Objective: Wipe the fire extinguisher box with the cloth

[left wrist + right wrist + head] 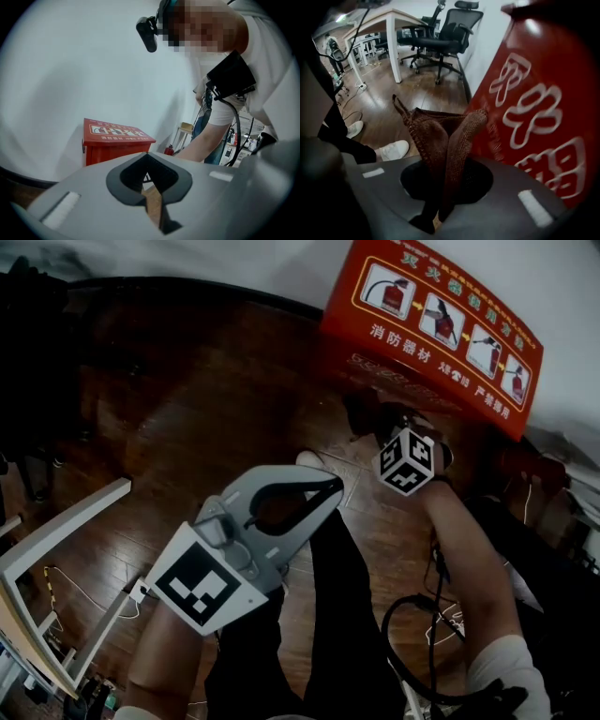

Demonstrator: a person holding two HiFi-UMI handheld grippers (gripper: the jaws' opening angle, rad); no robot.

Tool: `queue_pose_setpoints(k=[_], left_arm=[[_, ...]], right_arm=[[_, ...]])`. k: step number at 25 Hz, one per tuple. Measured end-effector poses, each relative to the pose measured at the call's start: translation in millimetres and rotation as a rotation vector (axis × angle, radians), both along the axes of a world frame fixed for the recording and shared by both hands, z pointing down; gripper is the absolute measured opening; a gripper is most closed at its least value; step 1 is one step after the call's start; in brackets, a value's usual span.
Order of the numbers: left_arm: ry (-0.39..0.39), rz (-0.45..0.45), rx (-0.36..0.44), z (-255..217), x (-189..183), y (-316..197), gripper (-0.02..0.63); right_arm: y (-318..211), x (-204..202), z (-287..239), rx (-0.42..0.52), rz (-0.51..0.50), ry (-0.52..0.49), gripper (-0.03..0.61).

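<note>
The red fire extinguisher box (431,324) stands against the white wall, with picture instructions on its top. In the head view, my right gripper (392,432) is low against the box's front. It is shut on a brown knitted cloth (447,136), which bunches up beside the red front panel (543,122) with its white characters. The cloth (370,416) shows dark at the foot of the box. My left gripper (328,486) hangs back over the floor, its jaws together with nothing between them. In the left gripper view, my left gripper (152,201) points toward the box (112,140), well short of it.
The floor is dark wood (187,409). A white desk frame (66,531) and floor cables (412,634) lie near my legs. Black office chairs (445,33) and a table (393,28) stand along the wall. A small red extinguisher (168,150) sits beyond the box.
</note>
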State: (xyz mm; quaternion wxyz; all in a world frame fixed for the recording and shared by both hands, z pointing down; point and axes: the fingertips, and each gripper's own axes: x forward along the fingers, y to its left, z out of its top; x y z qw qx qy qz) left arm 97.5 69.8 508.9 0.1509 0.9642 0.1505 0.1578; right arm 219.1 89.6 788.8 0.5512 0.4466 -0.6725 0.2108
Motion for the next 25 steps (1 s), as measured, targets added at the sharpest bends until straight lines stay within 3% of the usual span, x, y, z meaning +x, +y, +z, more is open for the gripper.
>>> queue_pose_setpoints(k=[5, 9, 15, 25], left_arm=[[0.001, -0.022, -0.002, -30, -34, 6, 0.000], [0.010, -0.036, -0.001, -42, -50, 9, 0.000], [0.009, -0.097, -0.047, -30, -55, -3, 0.000], [0.014, -0.229, -0.087, 38, -45, -28, 0.000]], right_arm=[[-36, -18, -110, 0.151, -0.030, 0.046, 0.052], [-64, -7, -133, 0.197, 0.021, 0.104, 0.052], [-85, 6, -66, 0.134, 0.105, 0.082, 0.052], [-84, 3, 100, -0.018, 0.111, 0.011, 0.052]])
